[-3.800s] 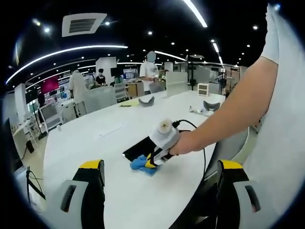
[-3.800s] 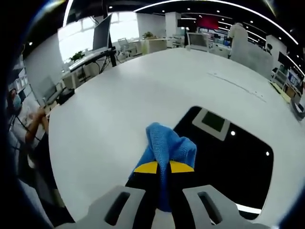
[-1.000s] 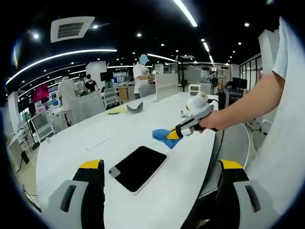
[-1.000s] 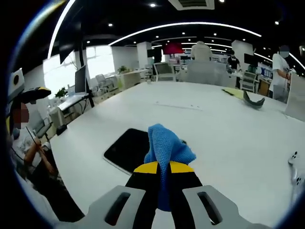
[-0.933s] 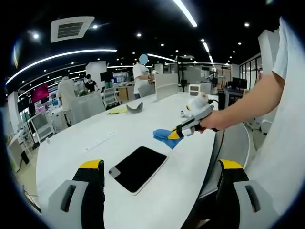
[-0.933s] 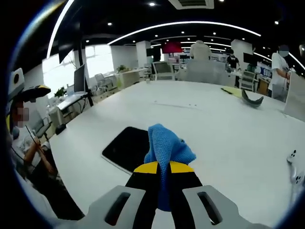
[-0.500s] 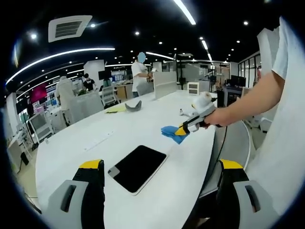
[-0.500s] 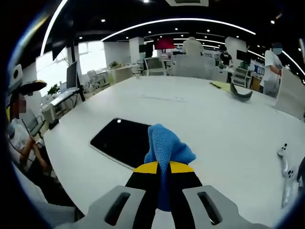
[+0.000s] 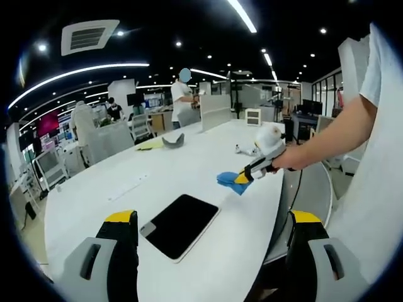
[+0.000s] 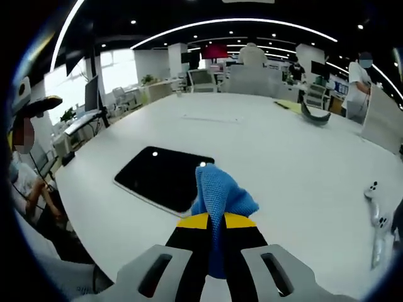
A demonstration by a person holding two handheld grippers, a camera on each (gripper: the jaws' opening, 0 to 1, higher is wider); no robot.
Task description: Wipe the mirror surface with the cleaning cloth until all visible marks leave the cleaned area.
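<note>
A dark rectangular mirror lies flat on the white table. My right gripper is shut on a blue cleaning cloth; it hangs above the table just right of the mirror. In the left gripper view that same right gripper is held out by a person's arm, with the cloth bunched at its tip, beyond and to the right of the mirror. My left gripper stands open, jaws wide apart, nearer than the mirror with nothing between them.
A grey curved headset and a yellow sheet lie at the table's far end. A white controller lies near the table's edge. People stand and sit around desks beyond the table. A seated person is at the left.
The right gripper with the cloth has lifted off the mirror and swung away to its right, off the glass. The left gripper has stayed open, its view drifting slightly.
</note>
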